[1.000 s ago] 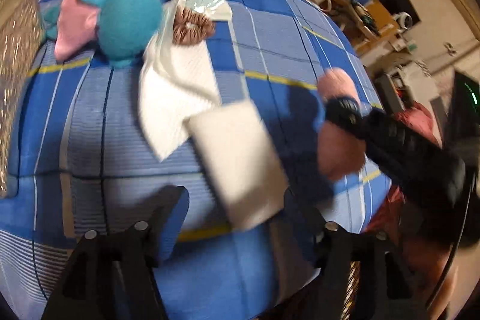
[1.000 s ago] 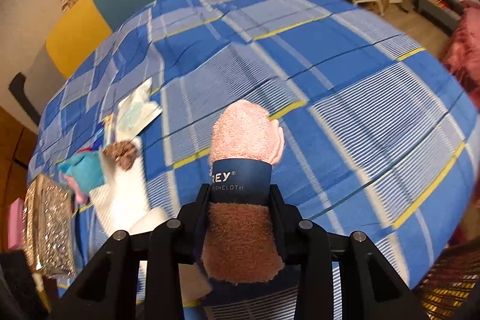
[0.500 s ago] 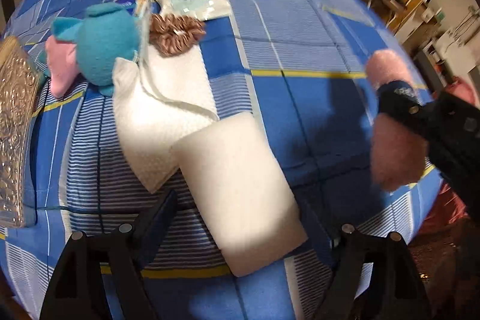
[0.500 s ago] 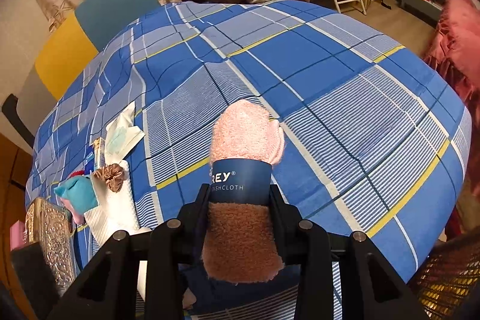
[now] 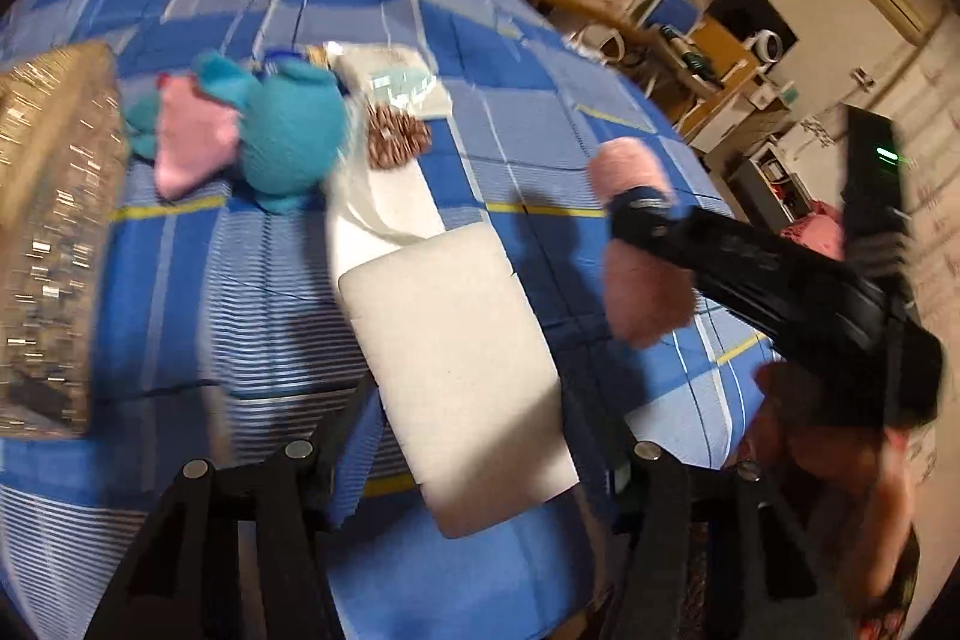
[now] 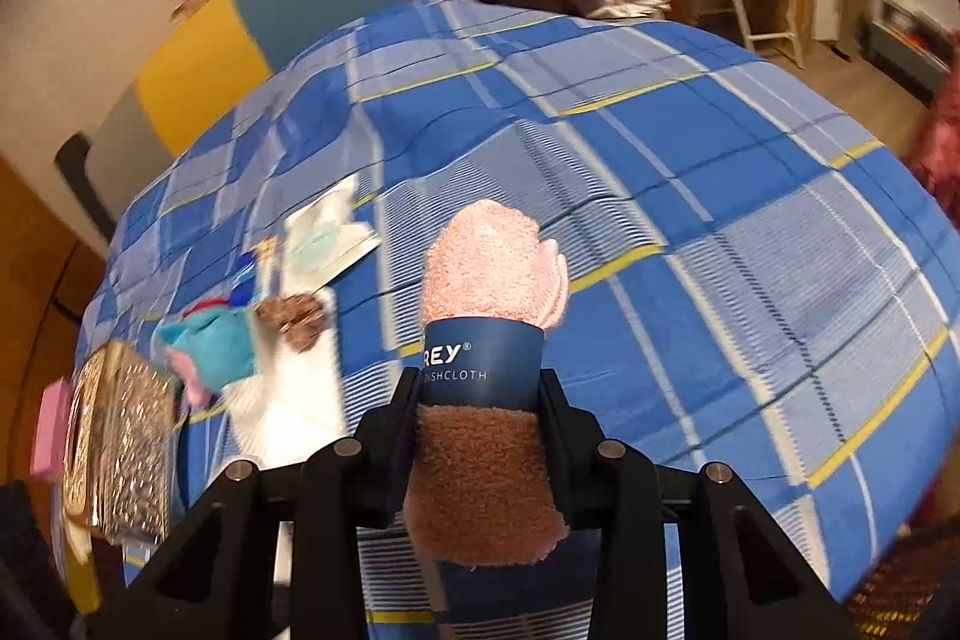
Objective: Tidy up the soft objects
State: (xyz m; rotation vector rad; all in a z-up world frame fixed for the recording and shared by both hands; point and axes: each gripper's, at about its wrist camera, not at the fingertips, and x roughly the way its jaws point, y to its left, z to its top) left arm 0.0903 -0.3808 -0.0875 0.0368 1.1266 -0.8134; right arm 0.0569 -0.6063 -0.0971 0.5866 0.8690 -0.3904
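A white foam block (image 5: 456, 340) lies lengthwise on the blue plaid bedcover (image 5: 270, 292), between the fingers of my left gripper (image 5: 474, 412). The jaws are closing and both fingers stand against the block's long sides. My right gripper (image 6: 480, 400) is shut on a rolled pink dishcloth (image 6: 492, 268) with a dark blue paper band, held above the cover. In the left wrist view the same dishcloth (image 5: 630, 172) and the right gripper (image 5: 750, 268) hang to the right of the block.
Behind the block lie a white paper towel (image 5: 384, 196), a brown scrunchie (image 5: 396, 136), a teal and pink plush toy (image 5: 288, 130) and a clear packet (image 5: 390, 82). A glittery gold box (image 5: 54, 232) sits at the left edge. Chairs and desks stand beyond the bed.
The left jaws spread wide around the white block, then narrowed onto its sides, and the left view swung and rose. The right gripper kept its hold on the dishcloth and drifted slightly.
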